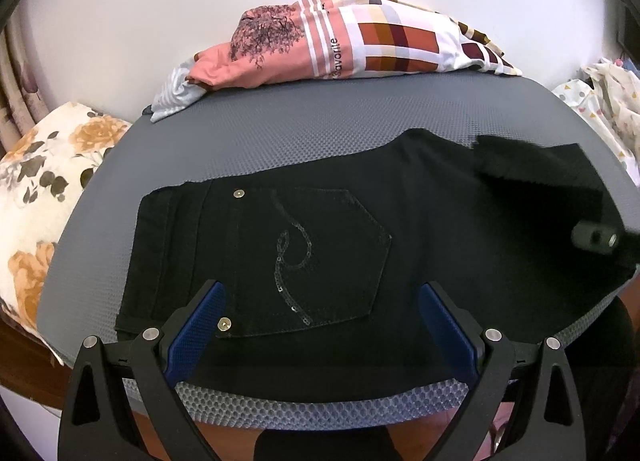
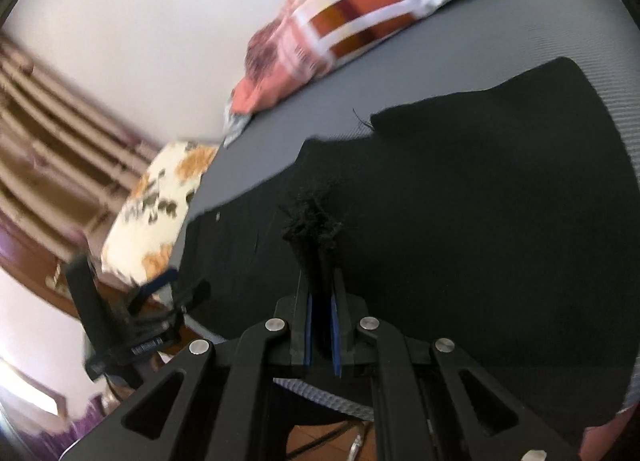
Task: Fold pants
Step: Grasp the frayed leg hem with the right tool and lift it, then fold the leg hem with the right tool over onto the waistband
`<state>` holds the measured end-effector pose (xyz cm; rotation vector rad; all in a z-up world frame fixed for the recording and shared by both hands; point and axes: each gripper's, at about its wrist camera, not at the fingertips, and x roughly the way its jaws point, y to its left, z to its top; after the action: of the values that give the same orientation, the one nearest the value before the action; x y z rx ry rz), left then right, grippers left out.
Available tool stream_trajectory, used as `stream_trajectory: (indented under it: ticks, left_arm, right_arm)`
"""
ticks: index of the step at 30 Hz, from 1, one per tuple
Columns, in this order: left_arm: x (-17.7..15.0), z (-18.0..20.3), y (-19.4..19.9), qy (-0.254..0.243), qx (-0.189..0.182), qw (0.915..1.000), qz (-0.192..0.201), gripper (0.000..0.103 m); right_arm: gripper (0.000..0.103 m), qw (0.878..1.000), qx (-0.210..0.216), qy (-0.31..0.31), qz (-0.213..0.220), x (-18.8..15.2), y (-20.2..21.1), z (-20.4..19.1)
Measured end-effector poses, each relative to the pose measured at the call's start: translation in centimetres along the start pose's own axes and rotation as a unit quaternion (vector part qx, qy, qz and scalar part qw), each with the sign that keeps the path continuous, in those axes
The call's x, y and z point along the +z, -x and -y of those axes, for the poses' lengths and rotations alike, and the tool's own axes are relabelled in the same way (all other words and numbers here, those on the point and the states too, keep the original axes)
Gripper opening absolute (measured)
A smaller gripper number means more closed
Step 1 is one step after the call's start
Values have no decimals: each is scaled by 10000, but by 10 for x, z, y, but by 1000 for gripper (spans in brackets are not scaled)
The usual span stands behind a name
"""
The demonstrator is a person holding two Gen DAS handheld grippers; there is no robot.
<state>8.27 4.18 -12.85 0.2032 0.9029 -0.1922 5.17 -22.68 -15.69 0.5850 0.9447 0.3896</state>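
Ahead of you stands a plain white wall [image 1: 160, 1], evenly lit. A grey textured mat [image 1: 280, 133] covers the table; at its far edge lies a heap of pink and checked cloth [image 1: 340, 45]. Off the left edge you see a floral cushion [image 1: 44, 181], with striped curtains [image 2: 60, 133] behind it.

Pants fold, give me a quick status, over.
Left gripper open, hovering over the pants at the pocket end. Right gripper shut on the frayed hem, lifting it. Pile of clothes at mat's far edge, clear.
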Motion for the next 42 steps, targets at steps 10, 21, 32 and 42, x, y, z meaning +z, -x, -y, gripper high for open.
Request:
stream_trajectory:
  ticks: [10,21,32,42]
  left_arm:
    - [-1,0,-5,41,-137,9998,-127,97]
    - [1,2,-9,33,-150,9995,-264,97]
    - [7,-24,-3,507,-178,9984,-173,97]
    - [8,-57,-6,1102,-141,9932,-338,97]
  right_arm:
    - [9,9967,-335,732,-132,-11,-19,-21]
    - [20,9835,-673,1639,-368,-32,-33,-42]
    - [32,9970,590,490,58,-23,8,-15]
    - [16,9968,174,761,-199,-7,-24,-20]
